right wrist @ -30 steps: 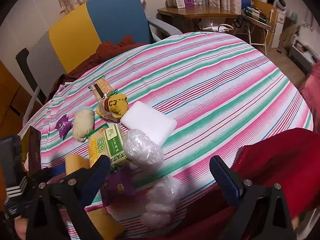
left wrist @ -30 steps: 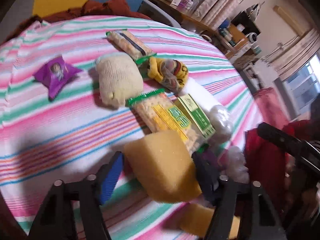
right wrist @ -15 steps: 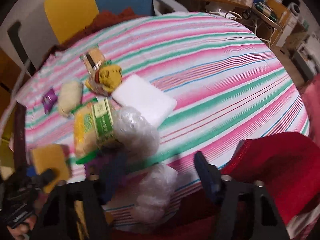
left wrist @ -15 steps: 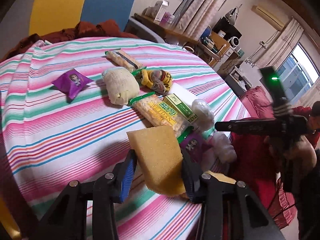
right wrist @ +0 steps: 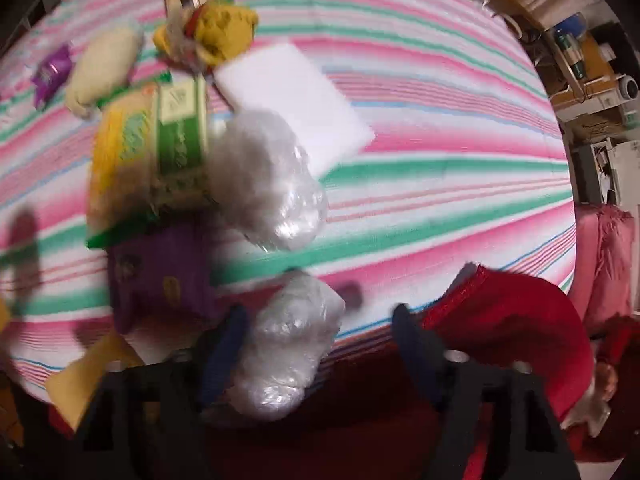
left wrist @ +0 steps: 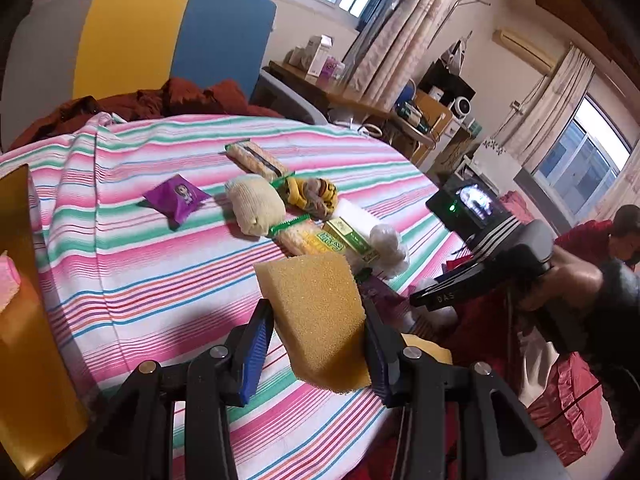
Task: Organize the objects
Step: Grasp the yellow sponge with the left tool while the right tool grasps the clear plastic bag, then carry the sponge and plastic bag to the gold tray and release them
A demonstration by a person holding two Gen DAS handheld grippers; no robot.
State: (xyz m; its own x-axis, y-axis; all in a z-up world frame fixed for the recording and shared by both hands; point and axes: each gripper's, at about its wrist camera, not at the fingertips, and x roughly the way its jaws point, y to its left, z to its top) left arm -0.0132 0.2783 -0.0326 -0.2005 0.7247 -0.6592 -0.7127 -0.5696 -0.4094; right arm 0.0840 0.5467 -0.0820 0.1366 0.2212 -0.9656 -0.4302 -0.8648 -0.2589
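My left gripper (left wrist: 318,348) is shut on a yellow sponge (left wrist: 316,316) and holds it above the striped tablecloth (left wrist: 132,264). Beyond it lie a purple packet (left wrist: 176,199), a cream pouch (left wrist: 256,208), a cracker pack (left wrist: 256,159), a yellow plush toy (left wrist: 314,196), a noodle pack (left wrist: 310,239) and a green box (left wrist: 352,239). My right gripper (right wrist: 320,354) is open, low over a clear plastic bag (right wrist: 288,344) near the table's front edge; the view is blurred. A second plastic bag (right wrist: 268,178), a white block (right wrist: 296,100) and a purple pouch (right wrist: 160,272) lie nearby.
A translucent orange container (left wrist: 24,320) stands at the left edge. A red cloth (right wrist: 516,320) covers the near right. A second yellow sponge (right wrist: 88,376) lies at the front left edge. A blue and yellow chair (left wrist: 160,40) stands behind the table.
My left gripper has lifted the sponge and pulled back from the pile. My right gripper has dropped down and forward onto the near plastic bag.
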